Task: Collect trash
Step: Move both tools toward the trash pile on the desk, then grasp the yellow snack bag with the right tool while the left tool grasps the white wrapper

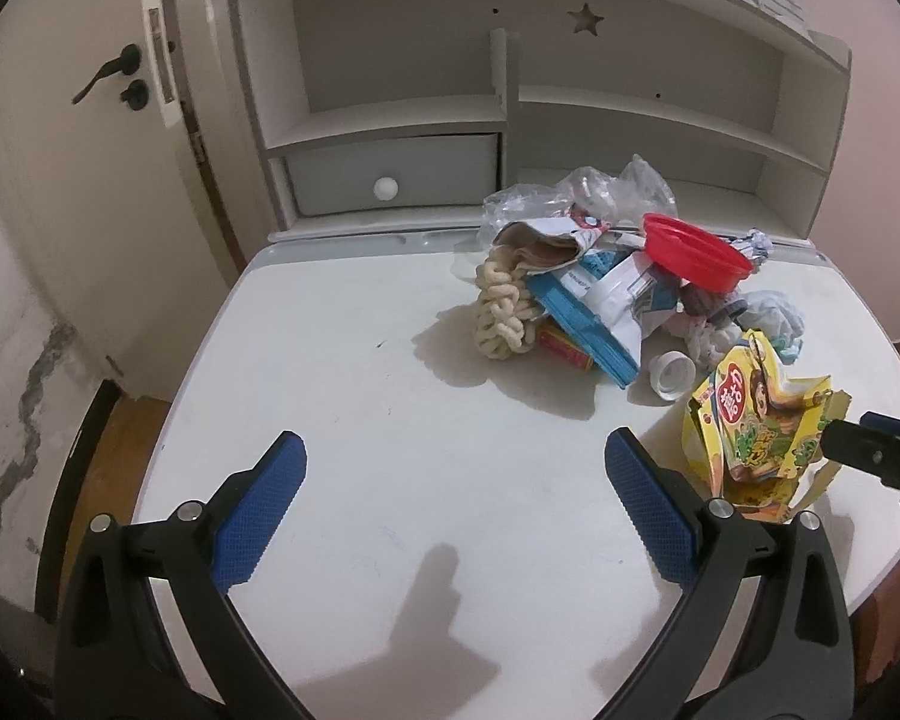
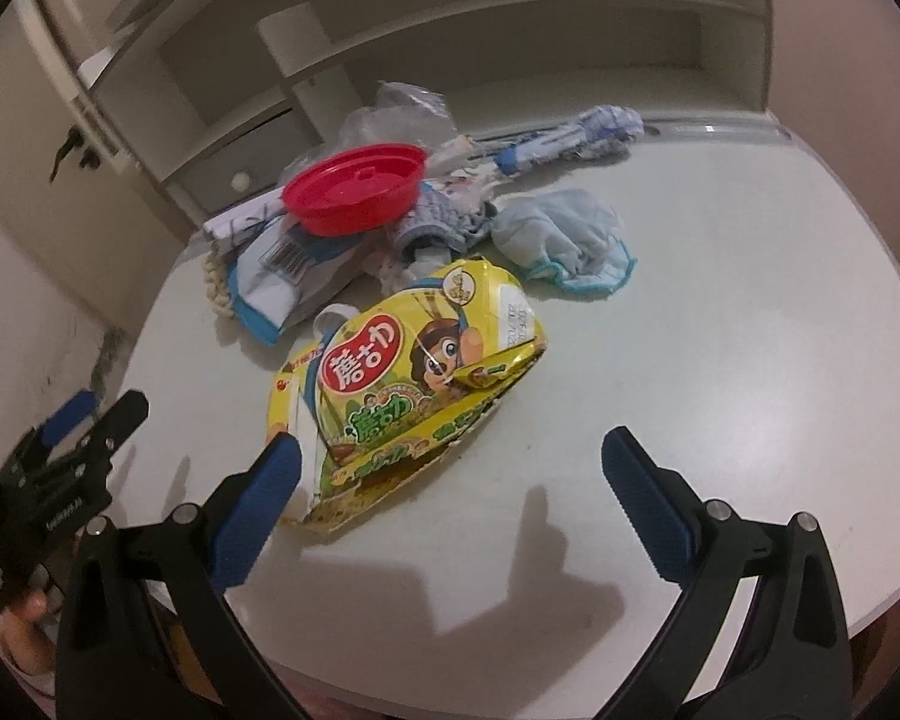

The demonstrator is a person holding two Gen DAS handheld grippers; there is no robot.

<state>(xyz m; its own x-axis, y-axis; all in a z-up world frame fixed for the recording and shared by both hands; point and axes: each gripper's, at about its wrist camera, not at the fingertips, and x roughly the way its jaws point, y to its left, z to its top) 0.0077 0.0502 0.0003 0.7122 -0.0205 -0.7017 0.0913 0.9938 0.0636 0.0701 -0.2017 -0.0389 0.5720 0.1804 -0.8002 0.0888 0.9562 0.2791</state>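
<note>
The white bench (image 2: pixel 720 330) is carrying a trash heap at its back, topped by a red lid (image 2: pixel 354 195). A crumpled yellow snack box (image 2: pixel 402 384) is lying nearer, just ahead of the right tongs (image 2: pixel 450 468), spread wide. The left tongs (image 1: pixel 456 468) are hovering spread, pinching nothing.

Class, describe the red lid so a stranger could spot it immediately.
Find the white desk and its trash pile near the shelf unit. The red lid sits tilted on top: the only red, round, rigid plastic piece among crumpled wrappers.
</note>
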